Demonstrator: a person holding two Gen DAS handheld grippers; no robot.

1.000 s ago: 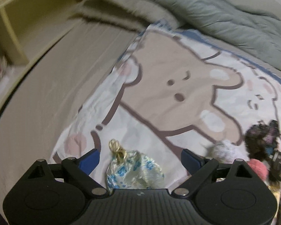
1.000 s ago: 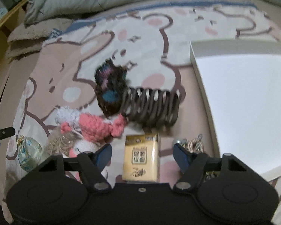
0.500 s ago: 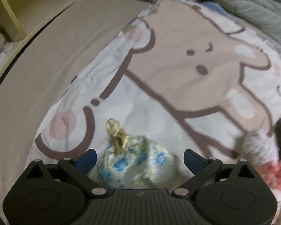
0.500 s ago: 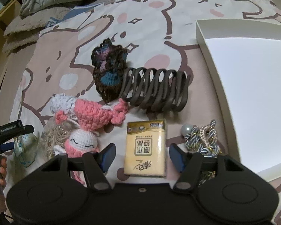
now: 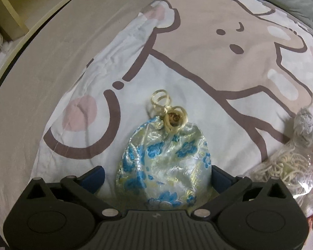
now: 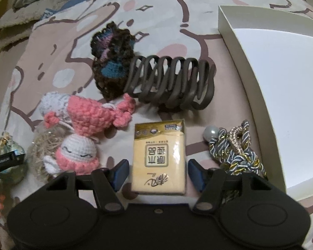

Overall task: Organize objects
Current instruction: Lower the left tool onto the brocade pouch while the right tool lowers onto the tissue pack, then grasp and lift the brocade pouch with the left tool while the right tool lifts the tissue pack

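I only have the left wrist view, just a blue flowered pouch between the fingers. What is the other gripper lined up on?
Observer: The right gripper is open around a yellow tissue pack lying flat on the bedspread; its fingertips sit either side of it, not yet touching.
Operator: Is there a container anywhere to put things in?
Observer: Yes, a white box lies open to the right of the pack, with nothing visible inside it.
Operator: What else is near the pack?
Observer: A large brown claw hair clip lies just beyond it, and a blue and gold braided cord lies between the pack and the box.
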